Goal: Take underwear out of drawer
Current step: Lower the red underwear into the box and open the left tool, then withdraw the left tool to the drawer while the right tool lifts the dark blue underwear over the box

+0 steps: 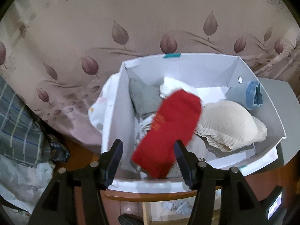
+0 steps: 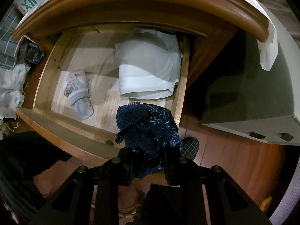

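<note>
Above the open wooden drawer, the right tongs were clamped on navy underwear, lifted clear, while the left tongs stood apart, apparently dropping red underwear into the white box.

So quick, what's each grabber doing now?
Left gripper: open, red cloth underwear loose between its jaws.
Right gripper: shut on dark blue lacy underwear.
</note>
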`<state>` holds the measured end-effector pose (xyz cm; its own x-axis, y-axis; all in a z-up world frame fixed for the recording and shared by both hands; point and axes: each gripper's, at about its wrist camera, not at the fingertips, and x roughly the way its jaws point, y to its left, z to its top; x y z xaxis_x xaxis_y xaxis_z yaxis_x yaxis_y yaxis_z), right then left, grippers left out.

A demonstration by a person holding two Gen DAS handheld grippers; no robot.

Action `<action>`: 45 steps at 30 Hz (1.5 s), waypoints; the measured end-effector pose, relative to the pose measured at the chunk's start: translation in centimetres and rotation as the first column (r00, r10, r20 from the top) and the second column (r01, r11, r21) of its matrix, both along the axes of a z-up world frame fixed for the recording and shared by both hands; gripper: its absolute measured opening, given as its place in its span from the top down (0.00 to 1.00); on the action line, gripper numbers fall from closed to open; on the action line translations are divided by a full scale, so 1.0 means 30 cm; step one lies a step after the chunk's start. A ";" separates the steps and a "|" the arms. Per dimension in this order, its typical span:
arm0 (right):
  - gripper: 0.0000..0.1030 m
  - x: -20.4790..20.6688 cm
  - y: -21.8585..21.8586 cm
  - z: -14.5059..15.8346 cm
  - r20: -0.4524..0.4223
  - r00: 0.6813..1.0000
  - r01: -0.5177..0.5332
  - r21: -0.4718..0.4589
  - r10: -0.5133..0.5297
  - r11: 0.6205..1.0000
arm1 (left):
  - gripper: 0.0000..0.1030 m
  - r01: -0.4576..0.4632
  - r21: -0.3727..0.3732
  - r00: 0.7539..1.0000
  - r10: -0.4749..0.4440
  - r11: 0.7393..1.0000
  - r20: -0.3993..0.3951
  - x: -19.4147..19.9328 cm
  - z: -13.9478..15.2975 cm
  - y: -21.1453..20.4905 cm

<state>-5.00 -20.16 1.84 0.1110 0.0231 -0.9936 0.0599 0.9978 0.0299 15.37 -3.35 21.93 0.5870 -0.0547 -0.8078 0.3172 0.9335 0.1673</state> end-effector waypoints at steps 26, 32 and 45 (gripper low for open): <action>0.79 0.041 0.110 0.115 0.046 0.998 -0.032 -0.017 0.033 0.999 | 0.42 -0.101 0.036 0.993 0.099 0.994 0.068 -0.422 -0.195 0.282; 0.79 0.052 0.117 0.181 0.068 0.997 -0.035 -0.021 0.036 0.999 | 0.42 -0.137 0.024 0.991 0.137 0.990 0.005 -0.444 -0.334 0.308; 0.79 0.058 0.128 0.372 0.106 0.992 -0.072 -0.023 0.074 0.997 | 0.42 -0.178 0.053 0.984 0.179 0.983 -0.019 -0.465 -0.503 0.360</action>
<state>-3.25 -16.32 13.00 0.2147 0.0158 -0.9766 -0.0156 0.9998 0.0127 1.42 7.44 6.85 0.5642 0.0907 -0.8207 0.1505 0.9660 0.2102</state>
